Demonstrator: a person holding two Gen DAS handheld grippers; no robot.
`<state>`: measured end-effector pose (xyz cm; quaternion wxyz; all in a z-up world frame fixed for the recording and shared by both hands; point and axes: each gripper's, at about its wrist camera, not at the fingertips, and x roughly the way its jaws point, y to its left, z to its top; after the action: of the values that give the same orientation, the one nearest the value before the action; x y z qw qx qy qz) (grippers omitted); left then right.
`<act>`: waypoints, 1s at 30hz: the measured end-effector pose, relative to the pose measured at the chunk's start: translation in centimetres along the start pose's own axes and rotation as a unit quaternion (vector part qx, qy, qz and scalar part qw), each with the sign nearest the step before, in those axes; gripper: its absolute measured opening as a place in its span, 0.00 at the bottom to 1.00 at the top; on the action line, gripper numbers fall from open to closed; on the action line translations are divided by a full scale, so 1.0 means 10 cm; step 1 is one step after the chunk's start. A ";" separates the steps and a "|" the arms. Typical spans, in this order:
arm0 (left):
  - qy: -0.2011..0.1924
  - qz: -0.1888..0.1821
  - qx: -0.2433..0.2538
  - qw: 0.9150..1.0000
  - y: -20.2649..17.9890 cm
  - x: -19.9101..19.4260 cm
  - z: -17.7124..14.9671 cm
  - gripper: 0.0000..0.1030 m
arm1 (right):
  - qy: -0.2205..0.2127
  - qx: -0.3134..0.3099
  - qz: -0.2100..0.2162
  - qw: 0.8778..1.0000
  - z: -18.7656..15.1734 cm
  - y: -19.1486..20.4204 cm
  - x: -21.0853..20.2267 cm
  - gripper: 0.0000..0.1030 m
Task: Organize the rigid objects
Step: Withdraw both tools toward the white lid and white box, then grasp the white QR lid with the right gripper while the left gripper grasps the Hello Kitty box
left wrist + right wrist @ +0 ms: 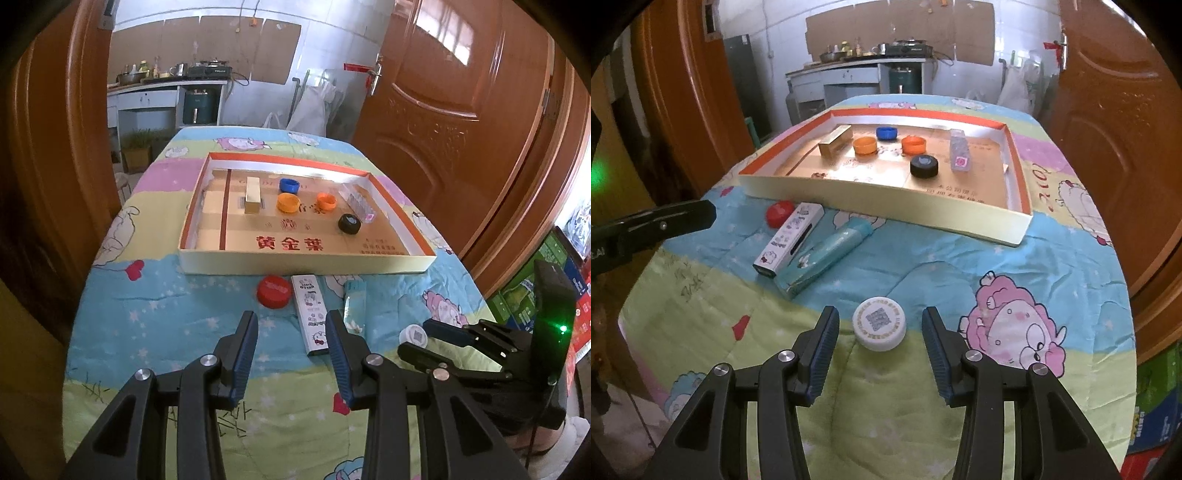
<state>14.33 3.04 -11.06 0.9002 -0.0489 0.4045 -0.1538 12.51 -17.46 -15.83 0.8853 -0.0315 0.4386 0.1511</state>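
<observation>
Risk sits mainly with the white cap, low in the right wrist view between the pads of the right hand-held gripper: the jaws stand apart on both sides of it with a gap each side, released, gripping nothing. The cap is squat and rests on a soft quilt over the counter, so if the pads close too high they would likely pinch only its rim and flip it or squirt it out; closing too low could snag the fabric and drag it. The left hand-held gripper is also released, its jaws straddling the near end of the white box without pressing on it, seen at lower centre of the left wrist view. That box lies just beside the teal tube and near the red cap, so an off-centre closure may nudge either one. The tray in mid frame already holds a gold box, four caps and a clear case; its near wall could catch a low-carried piece.
</observation>
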 end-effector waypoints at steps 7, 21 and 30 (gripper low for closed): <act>0.007 -0.007 -0.002 1.000 -0.09 0.15 -0.01 0.37 | 0.002 0.007 -0.013 1.000 0.01 -0.01 0.02 0.30; 0.023 0.034 -0.048 0.998 -0.23 0.63 -0.05 0.37 | -0.014 0.027 0.015 0.999 -0.07 -0.09 -0.06 0.30; 0.018 0.071 -0.020 0.997 -0.32 0.74 -0.09 0.32 | -0.018 0.045 0.037 0.998 -0.09 -0.15 -0.05 0.30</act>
<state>17.49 -2.33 -16.25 0.9001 -0.0352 0.4264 -0.0817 12.01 -19.16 -16.12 0.8875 0.0269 0.4297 0.1643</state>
